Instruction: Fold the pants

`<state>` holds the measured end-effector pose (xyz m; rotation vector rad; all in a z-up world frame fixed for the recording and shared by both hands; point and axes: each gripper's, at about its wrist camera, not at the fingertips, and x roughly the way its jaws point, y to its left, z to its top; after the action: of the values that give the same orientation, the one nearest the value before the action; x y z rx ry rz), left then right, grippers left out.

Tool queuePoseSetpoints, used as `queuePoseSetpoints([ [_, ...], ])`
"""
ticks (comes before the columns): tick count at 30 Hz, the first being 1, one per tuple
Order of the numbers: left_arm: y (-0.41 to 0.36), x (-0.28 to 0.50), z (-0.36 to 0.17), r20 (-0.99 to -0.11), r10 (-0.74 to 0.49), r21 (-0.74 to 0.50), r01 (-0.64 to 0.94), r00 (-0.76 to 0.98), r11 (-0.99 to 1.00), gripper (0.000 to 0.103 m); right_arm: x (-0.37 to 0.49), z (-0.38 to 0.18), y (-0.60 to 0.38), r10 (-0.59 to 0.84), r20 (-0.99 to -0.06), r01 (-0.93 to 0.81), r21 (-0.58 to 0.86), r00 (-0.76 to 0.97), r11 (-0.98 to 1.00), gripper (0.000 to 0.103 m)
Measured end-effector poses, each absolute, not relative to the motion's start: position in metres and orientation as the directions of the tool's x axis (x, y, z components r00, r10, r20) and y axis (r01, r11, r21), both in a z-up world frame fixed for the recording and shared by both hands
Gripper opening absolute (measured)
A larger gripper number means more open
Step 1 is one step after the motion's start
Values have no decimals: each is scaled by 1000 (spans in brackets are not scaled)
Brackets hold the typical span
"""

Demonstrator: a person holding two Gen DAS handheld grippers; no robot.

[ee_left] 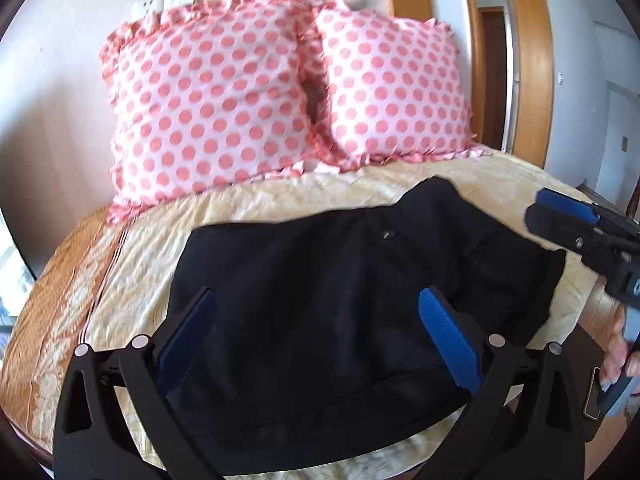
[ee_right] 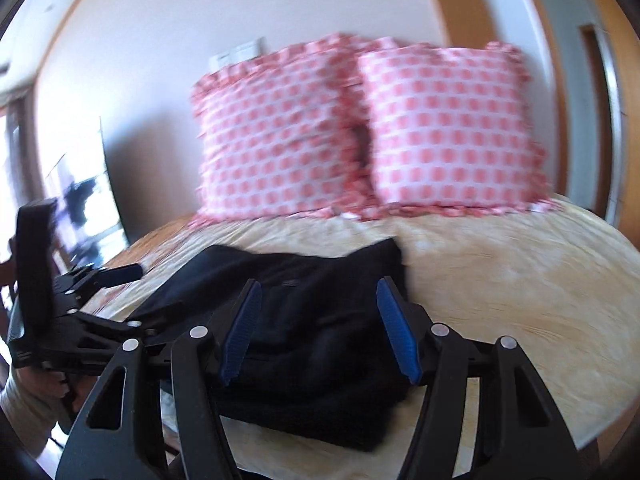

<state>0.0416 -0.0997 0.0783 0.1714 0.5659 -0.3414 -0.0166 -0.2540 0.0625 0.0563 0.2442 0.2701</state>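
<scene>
cream bedspread (ee_left: 248,216) — folded black pants (ee_left: 320,300), two polka-dot pillows (ee_left: 208,112)

Right wrist view, motion-blurred. Black pants (ee_right: 304,320) are seen lying folded in a thick stack on the cream bedspread (ee_right: 500,280). The right gripper (ee_right: 320,328) is held above the stack, its blue-padded fingers (ee_right: 240,332) spread apart with nothing between them. The left gripper (ee_right: 120,272) is seen at the left edge beside the pants; its jaw state cannot be determined. Two pink polka-dot pillows (ee_right: 276,132) are propped against the wall behind.
</scene>
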Motion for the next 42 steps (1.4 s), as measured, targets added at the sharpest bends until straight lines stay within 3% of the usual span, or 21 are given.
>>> queuePoseSetpoints([
  [3, -93, 48, 66, -571, -242, 59, 334, 785, 941, 101, 5, 55, -230, 289, -290, -287, 48, 912, 957, 62],
  [8, -72, 57, 36, -658, -178, 31, 263, 732, 964, 101, 25, 15, -244, 184, -479, -145, 116, 858, 983, 62],
  [10, -57, 55, 23, -664, -223, -46, 259, 713, 965, 101, 6, 5, -246, 159, -449, -128, 99, 879, 987, 62],
  [17, -57, 46, 35, -617, -214, -12, 263, 757, 965, 101, -9, 20, -254, 171, -408, -116, 156, 897, 981, 63],
  [19, -60, 40, 41, -587, -184, 32, 250, 788, 968, 101, -4, 22, -253, 170, -407, -119, 147, 898, 982, 68],
  [21, -62, 45, 34, -616, -150, 65, 239, 773, 969, 101, 6, 9, -246, 141, -483, -110, 93, 864, 990, 69],
  [23, -59, 54, 23, -669, -164, 24, 242, 725, 970, 101, 4, 11, -244, 144, -482, -131, 60, 864, 990, 69],
  [26, -53, 50, 24, -655, -186, 10, 254, 732, 967, 101, 3, 29, -271, 264, -438, -180, 224, 859, 958, 68],
  [28, -50, 49, 24, -651, -200, -5, 259, 733, 966, 101, 9, 42, -293, 271, -415, -157, 287, 869, 945, 68],
  [34, -51, 45, 23, -633, -203, -2, 261, 747, 965, 101, 81, 45, -345, 273, -540, -57, 381, 796, 923, 68],
  [42, -52, 46, 22, -627, -211, -1, 270, 750, 963, 101, 123, 31, -335, 319, -607, -84, 383, 727, 920, 67],
])
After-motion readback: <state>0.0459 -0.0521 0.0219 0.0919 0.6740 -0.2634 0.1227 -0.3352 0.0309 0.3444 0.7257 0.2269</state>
